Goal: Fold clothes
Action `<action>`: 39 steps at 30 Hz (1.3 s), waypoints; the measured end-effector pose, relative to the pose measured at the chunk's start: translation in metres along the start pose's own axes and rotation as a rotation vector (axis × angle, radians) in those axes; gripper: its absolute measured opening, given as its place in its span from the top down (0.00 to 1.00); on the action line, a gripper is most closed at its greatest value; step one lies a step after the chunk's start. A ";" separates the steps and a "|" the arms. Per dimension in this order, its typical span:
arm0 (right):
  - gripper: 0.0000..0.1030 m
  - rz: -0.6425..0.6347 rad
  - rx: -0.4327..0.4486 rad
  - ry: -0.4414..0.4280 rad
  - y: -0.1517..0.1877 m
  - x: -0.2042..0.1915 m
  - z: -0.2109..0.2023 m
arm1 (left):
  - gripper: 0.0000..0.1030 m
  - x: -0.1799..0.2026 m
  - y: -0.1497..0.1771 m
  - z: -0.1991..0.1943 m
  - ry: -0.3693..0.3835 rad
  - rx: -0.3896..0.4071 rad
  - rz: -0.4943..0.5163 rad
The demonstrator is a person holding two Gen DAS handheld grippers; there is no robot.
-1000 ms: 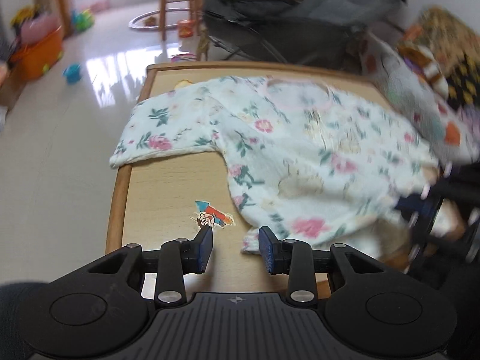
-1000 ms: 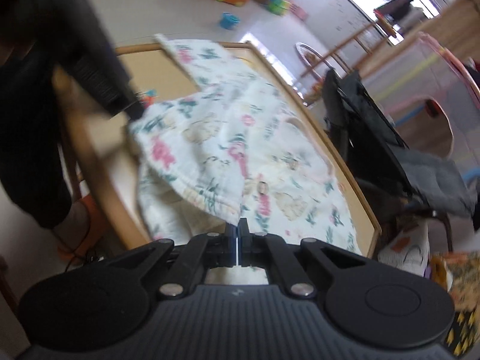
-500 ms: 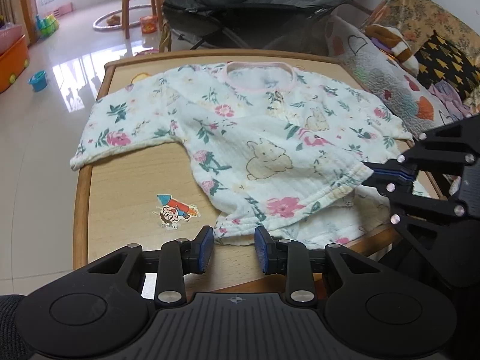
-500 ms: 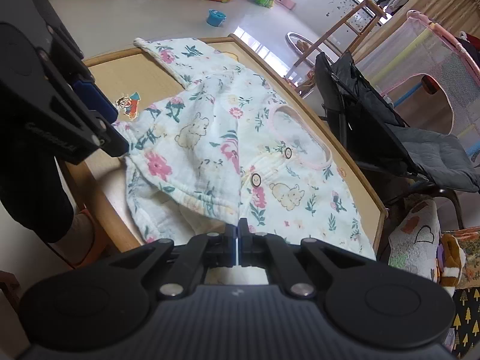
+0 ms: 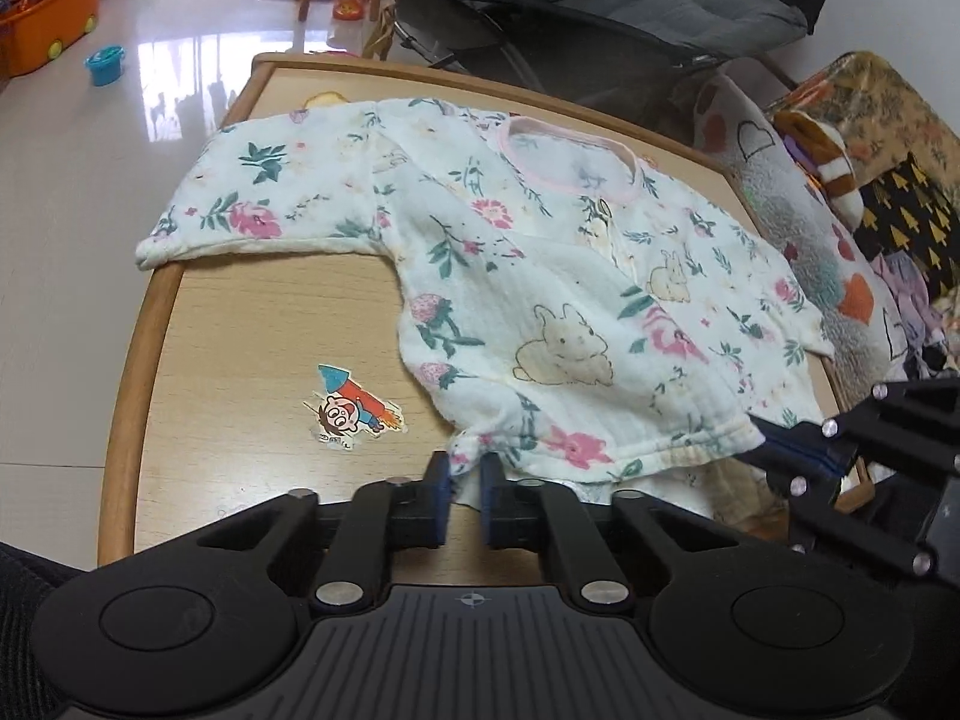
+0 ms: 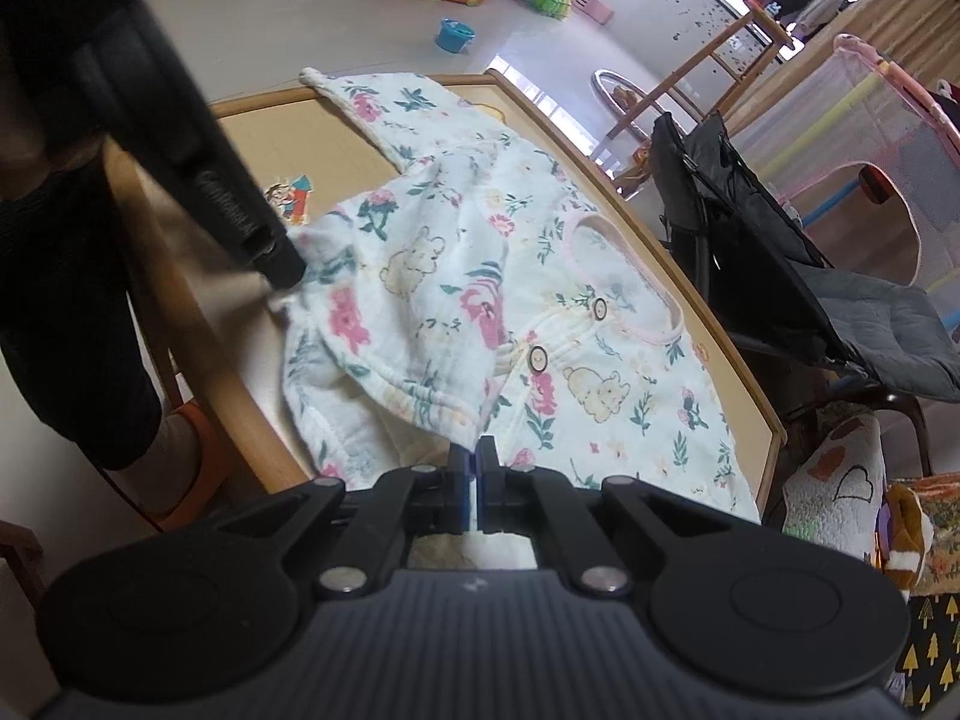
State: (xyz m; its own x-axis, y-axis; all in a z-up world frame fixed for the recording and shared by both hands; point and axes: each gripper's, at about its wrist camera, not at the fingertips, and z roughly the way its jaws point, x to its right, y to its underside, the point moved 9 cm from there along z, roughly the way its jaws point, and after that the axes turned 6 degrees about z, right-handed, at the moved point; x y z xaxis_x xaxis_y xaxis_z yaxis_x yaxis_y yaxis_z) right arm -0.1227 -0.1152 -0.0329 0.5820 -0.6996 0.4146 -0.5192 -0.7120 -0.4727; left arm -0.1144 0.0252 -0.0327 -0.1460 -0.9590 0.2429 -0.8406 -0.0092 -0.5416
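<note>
A white floral baby shirt [image 5: 540,276] with a pink collar lies spread on a small wooden table [image 5: 252,348]. It also shows in the right wrist view [image 6: 480,300]. My left gripper [image 5: 463,474] is closed on the shirt's near left hem corner at the table's front edge. My right gripper [image 6: 476,462] is shut on the near right hem corner and holds it slightly raised. The right gripper also shows in the left wrist view [image 5: 774,444], and the left gripper shows in the right wrist view [image 6: 282,267].
A cartoon sticker [image 5: 351,411] is on the table left of the shirt. A dark stroller [image 5: 600,6] stands behind the table. Cushions and clothes [image 5: 840,192] lie to the right. Toys and an orange bin [image 5: 48,18] sit on the floor at left.
My left gripper has moved in onto the near left hem corner and its jaws have closed on it. The right gripper still holds the right hem corner.
</note>
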 end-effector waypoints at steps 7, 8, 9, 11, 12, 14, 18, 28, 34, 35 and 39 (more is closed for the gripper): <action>0.99 -0.018 0.012 -0.002 -0.001 -0.003 -0.005 | 0.99 0.000 0.000 -0.019 -0.005 0.037 -0.029; 0.98 -0.020 0.016 -0.003 -0.001 -0.003 -0.006 | 0.99 0.000 0.000 -0.023 -0.005 0.039 -0.030; 0.98 -0.025 0.019 -0.005 -0.002 -0.004 -0.007 | 0.99 -0.001 0.001 -0.027 -0.006 0.040 -0.032; 0.98 -0.042 0.026 -0.012 -0.003 -0.008 -0.010 | 0.99 -0.005 0.006 -0.034 -0.014 0.036 -0.049; 0.98 -0.053 0.029 -0.015 -0.003 -0.010 -0.012 | 0.99 -0.007 0.008 -0.038 -0.015 0.036 -0.061; 0.98 -0.081 0.039 -0.024 -0.005 -0.015 -0.014 | 0.99 -0.011 0.010 -0.043 -0.020 0.036 -0.077; 0.98 -0.158 0.037 -0.060 -0.004 -0.031 -0.016 | 0.99 -0.018 0.012 -0.047 -0.051 0.027 -0.086; 0.89 -0.141 0.008 -0.227 0.005 -0.033 -0.035 | 0.98 -0.031 0.016 -0.043 -0.086 -0.004 -0.110; 0.76 0.213 -0.003 -0.242 -0.008 0.023 -0.020 | 0.92 -0.033 0.019 -0.040 -0.115 -0.028 -0.111; 0.75 0.246 -0.007 -0.270 -0.009 0.025 -0.016 | 0.90 -0.033 0.020 -0.039 -0.127 -0.036 -0.109; 0.75 0.276 -0.040 -0.319 -0.004 0.019 -0.005 | 0.87 -0.037 0.019 -0.046 -0.161 -0.037 -0.103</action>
State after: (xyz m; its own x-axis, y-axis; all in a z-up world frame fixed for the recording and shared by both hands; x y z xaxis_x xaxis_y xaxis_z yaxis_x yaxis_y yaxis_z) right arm -0.1130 -0.1258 -0.0196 0.5788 -0.8154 0.0120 -0.7030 -0.5064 -0.4993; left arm -0.1491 0.0731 -0.0154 0.0246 -0.9864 0.1624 -0.8660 -0.1022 -0.4895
